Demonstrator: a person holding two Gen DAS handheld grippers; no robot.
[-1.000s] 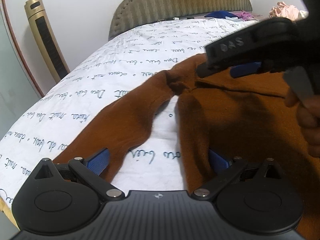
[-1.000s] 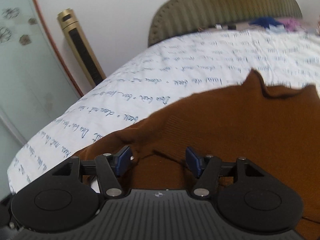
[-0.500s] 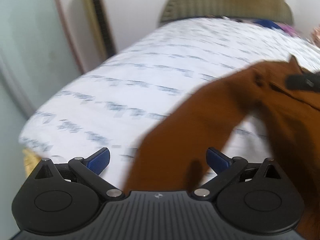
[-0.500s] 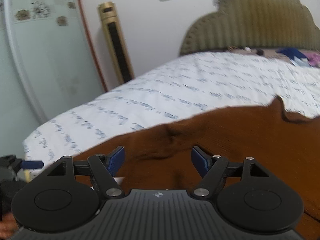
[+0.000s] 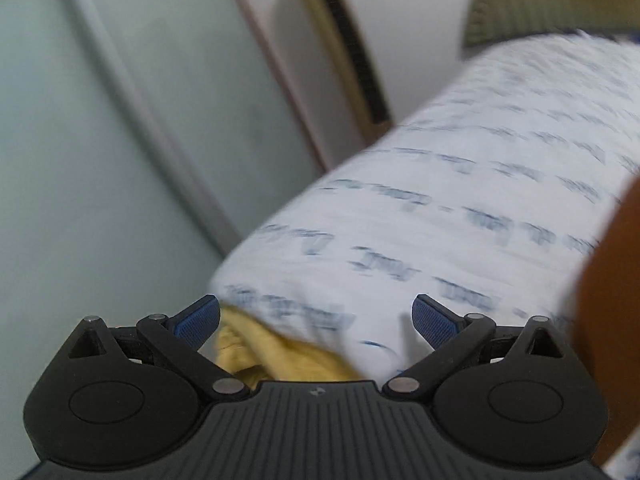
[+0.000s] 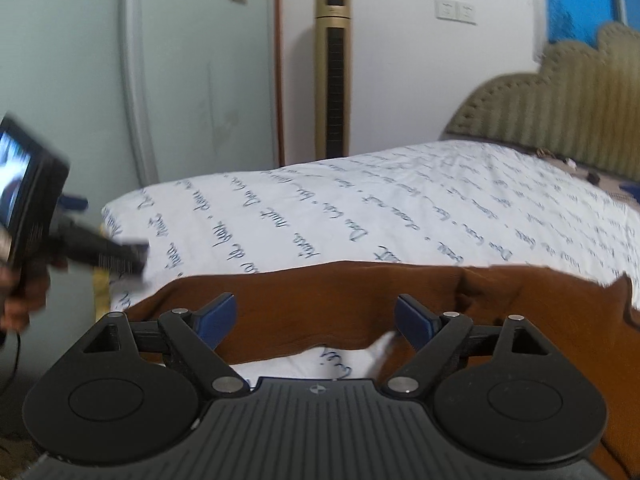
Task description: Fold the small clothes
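The rust-brown knitted garment lies spread along the near edge of the bed, with one long part stretched toward the near left corner. A patch of sheet shows between two parts of it, so I judge that no real fold is finished and most of the folding is still to do.

The right tongs are wide apart over this cloth and hold nothing. The left tongs are also wide apart and empty, at the near left corner of the bed, beside the garment.

The bed has a white sheet with blue handwriting print; a yellow cloth shows under the corner. Behind stand an olive padded headboard, a gold tower fan and a pale green wall panel.
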